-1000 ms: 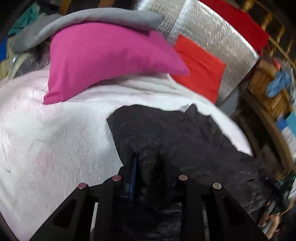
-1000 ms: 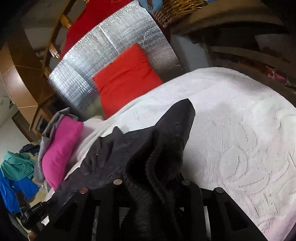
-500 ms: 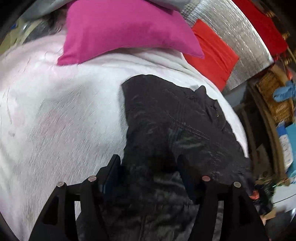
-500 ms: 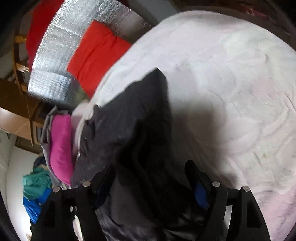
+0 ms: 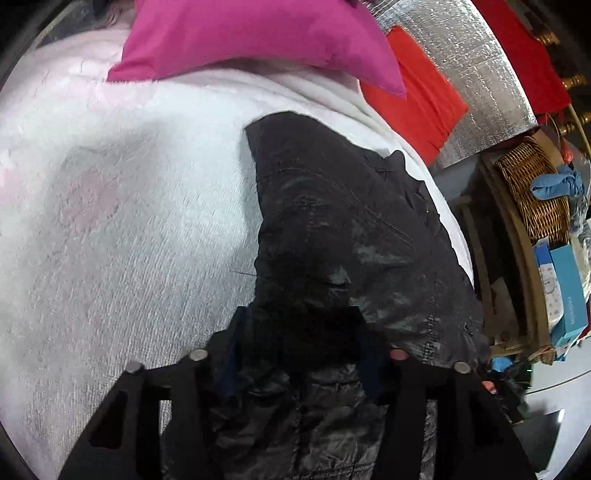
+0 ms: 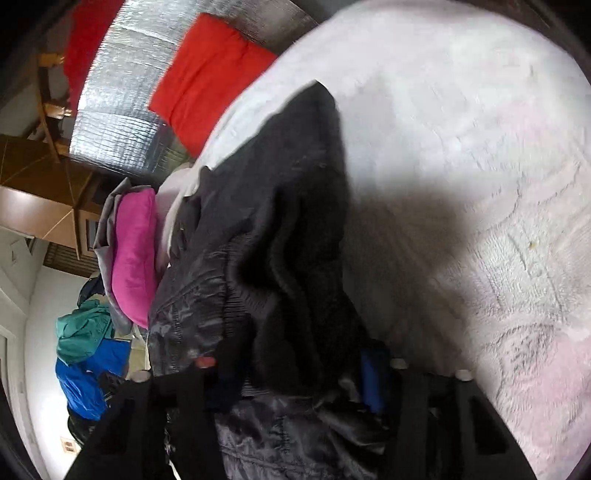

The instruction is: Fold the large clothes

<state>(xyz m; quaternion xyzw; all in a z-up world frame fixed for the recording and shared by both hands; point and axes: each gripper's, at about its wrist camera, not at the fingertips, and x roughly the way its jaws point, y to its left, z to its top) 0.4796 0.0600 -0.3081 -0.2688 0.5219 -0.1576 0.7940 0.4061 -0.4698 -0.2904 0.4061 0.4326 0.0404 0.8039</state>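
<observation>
Black jacket [image 5: 343, 229] spread on the white bed [image 5: 122, 206], below a pink pillow [image 5: 255, 33]. Left gripper [image 5: 299, 354] wide apart over its hem. Only the right view shows the right gripper [image 6: 303, 373], wide too, fleecy lining bunched between.

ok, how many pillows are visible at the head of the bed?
2. A magenta fabric pillow lies on the white blanket; a red-orange pillow leans against the silver quilted foil panel. Others may be hidden.
</observation>
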